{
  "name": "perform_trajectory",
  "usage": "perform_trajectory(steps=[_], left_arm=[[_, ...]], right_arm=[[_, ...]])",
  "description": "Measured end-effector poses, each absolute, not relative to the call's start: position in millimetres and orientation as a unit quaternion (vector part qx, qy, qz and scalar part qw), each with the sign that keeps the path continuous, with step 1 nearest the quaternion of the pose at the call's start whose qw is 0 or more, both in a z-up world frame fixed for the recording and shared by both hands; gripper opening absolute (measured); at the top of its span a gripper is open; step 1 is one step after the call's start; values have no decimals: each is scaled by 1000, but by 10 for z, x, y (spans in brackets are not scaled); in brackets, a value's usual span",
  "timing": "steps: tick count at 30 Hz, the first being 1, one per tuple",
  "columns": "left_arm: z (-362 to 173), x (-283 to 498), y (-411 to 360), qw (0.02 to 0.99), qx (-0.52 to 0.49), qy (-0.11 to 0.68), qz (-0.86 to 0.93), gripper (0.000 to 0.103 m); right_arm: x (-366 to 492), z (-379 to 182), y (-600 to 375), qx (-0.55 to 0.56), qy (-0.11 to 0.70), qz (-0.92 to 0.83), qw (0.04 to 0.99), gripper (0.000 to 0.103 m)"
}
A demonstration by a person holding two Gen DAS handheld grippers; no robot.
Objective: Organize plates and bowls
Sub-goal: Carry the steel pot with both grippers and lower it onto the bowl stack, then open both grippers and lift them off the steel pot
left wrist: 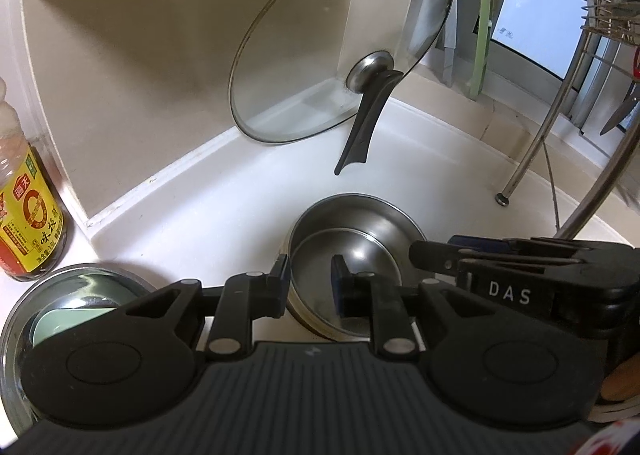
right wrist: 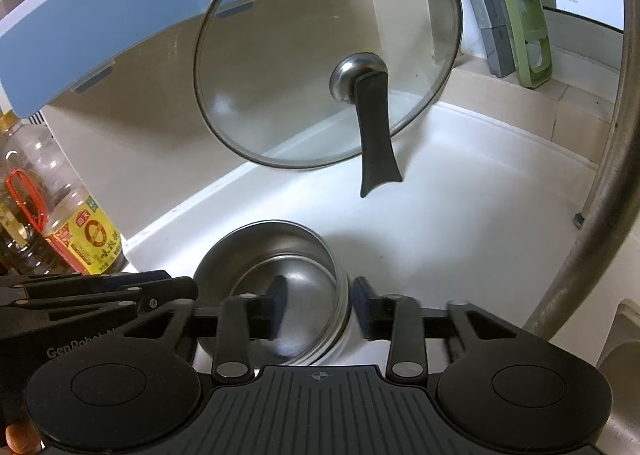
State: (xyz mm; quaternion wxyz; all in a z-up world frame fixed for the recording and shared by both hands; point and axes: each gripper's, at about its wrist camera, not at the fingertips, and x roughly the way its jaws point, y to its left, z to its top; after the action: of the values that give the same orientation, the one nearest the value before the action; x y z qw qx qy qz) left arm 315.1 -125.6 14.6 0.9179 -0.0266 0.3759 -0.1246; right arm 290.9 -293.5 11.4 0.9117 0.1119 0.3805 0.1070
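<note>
A steel bowl (left wrist: 360, 239) stands on the white counter. It also shows in the right wrist view (right wrist: 276, 255). My left gripper (left wrist: 310, 287) straddles the bowl's left rim, one finger outside, one inside, jaws still apart from the wall. My right gripper (right wrist: 320, 303) straddles the bowl's right rim in the same way, with a clear gap. The right gripper's body (left wrist: 520, 271) shows at the right of the left wrist view. A second steel bowl with a pale green dish inside (left wrist: 76, 311) sits at lower left.
A glass pan lid (left wrist: 340, 51) with a black handle leans against the wall behind the bowl. An oil bottle (left wrist: 24, 215) stands at the left. A metal dish rack's leg (left wrist: 532, 151) stands at the right. A green board (right wrist: 520, 11) leans at the back.
</note>
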Motion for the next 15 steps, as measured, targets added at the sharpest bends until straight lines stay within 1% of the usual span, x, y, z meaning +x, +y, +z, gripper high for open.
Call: perform_trajectory(steps=[8,15], left_arm=[[199,2982,-1198,916,-33,379,-126,19],[188,2785,-1189,913,-28,387,-129,19]], right_arm=[[2750,140,-2949,119,382,111,910,43],[2555,181,-2968,132,384,113,907,50]])
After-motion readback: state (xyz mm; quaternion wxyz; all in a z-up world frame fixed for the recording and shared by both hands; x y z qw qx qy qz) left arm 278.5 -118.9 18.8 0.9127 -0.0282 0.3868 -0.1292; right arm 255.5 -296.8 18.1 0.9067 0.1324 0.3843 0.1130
